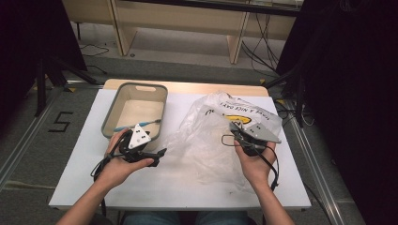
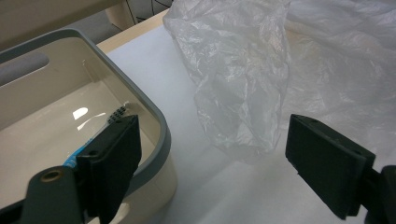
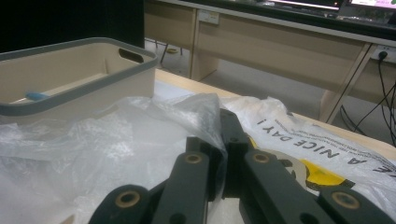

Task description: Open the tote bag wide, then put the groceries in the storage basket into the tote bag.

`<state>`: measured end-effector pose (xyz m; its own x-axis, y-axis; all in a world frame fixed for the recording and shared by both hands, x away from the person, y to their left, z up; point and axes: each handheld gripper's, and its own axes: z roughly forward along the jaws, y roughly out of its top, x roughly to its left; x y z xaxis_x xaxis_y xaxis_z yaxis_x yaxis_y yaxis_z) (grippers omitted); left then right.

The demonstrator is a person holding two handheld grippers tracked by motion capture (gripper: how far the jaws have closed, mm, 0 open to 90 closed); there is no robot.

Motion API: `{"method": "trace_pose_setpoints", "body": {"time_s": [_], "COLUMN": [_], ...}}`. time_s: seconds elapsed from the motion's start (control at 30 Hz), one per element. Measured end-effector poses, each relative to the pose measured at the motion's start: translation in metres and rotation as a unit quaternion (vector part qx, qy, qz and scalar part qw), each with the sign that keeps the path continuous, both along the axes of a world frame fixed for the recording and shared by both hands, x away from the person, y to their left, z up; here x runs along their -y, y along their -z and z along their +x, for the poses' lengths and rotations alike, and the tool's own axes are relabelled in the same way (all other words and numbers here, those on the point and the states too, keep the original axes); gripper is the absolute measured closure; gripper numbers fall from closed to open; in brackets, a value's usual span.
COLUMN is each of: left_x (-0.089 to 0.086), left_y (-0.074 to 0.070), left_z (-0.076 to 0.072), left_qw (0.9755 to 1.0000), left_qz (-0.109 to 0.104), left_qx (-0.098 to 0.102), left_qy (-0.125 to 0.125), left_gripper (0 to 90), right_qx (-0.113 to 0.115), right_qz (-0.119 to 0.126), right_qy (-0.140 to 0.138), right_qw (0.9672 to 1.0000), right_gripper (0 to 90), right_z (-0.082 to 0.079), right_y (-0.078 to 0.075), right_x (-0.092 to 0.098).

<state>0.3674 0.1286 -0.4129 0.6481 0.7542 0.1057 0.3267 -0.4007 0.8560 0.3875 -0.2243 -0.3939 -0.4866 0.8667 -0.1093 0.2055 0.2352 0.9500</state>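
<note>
A crumpled clear plastic bag (image 1: 206,133) with yellow and black print lies on the white table (image 1: 164,185). My right gripper (image 1: 233,125) rests on the bag's right part, and in the right gripper view its jaws (image 3: 224,119) are shut with a fold of the bag's film (image 3: 93,140) pinched between them. My left gripper (image 1: 157,149) sits by the near right corner of a beige bin (image 1: 136,86). In its own view the left gripper (image 2: 212,144) is open, nothing between the pads, the bag (image 2: 243,79) just ahead. A blue-handled brush (image 1: 138,124) lies in the bin.
The grey-rimmed bin (image 2: 156,116) stands at the table's back left, its handle slot (image 3: 130,55) on the far end. Beyond the table are wooden desk legs (image 1: 237,40) and cables (image 1: 258,47) on the floor. Dark stands flank both sides.
</note>
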Motion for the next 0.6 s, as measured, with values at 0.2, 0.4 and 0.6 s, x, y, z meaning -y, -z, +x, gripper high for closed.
{"method": "trace_pose_setpoints", "body": {"time_s": [0.2, 0.4, 0.6], "left_x": [0.0003, 0.0027, 0.0023], "left_y": [-0.0017, -0.003, -0.0046], "left_z": [0.0008, -0.0001, 0.0012], "left_qw": [1.0, 1.0, 1.0], "left_qz": [-0.002, -0.001, 0.0], "left_qx": [-0.001, -0.001, 0.0], "left_qy": [0.005, 0.009, 0.001], "left_gripper": [18.0, 17.8, 17.8], "right_qx": [-0.004, -0.005, -0.005], "right_qz": [-0.001, -0.004, 0.0], "right_qy": [0.0, 0.003, -0.001], "right_qw": [1.0, 1.0, 1.0], "right_gripper": [90.0, 90.0, 90.0], "right_z": [0.0009, -0.0007, -0.0032], "right_y": [0.0006, 0.0023, 0.0026], "right_x": [-0.0005, 0.0006, 0.004]}}
